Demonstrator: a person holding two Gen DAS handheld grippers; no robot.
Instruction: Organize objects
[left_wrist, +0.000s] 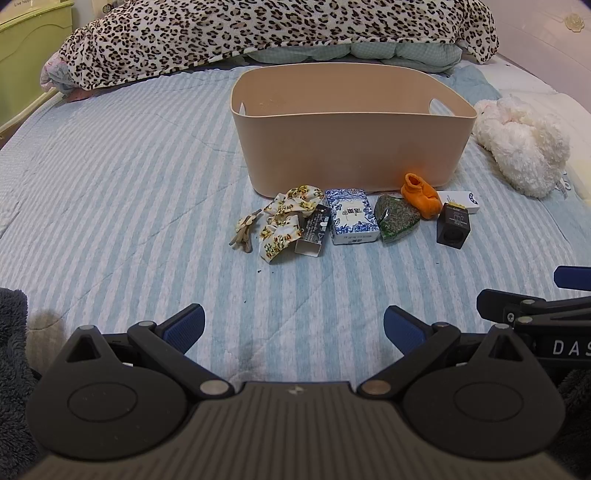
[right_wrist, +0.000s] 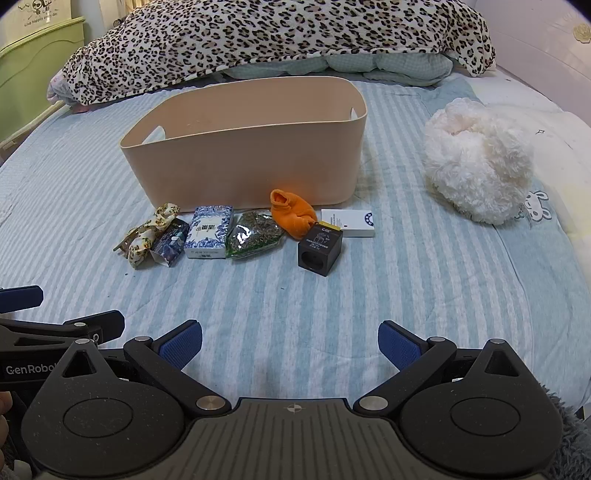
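A beige bin (left_wrist: 351, 147) stands on the striped bed (left_wrist: 129, 184); nothing shows inside it. Before it lie a floral scrunchie (left_wrist: 286, 218), blue-white box (left_wrist: 352, 219), green packet (left_wrist: 396, 218), orange sock (left_wrist: 421, 199) and black cube (left_wrist: 453, 223). Left hand-held gripper (left_wrist: 293, 328) and right hand-held gripper (right_wrist: 290, 341) are both spread, holding nothing.

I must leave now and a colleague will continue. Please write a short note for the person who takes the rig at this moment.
Left gripper: jaws open, holding nothing, low over the striped bedcover.
Right gripper: the same, open and holding nothing.
The beige bin stands on the bed; no item shows inside it, though its floor is hidden.
In front of it lie a row: hair clip, floral scrunchie, dark carton, blue-white box, green packet, orange sock, black cube box, white box.
Done: nothing visible. Left: probably all eight items into the bin.
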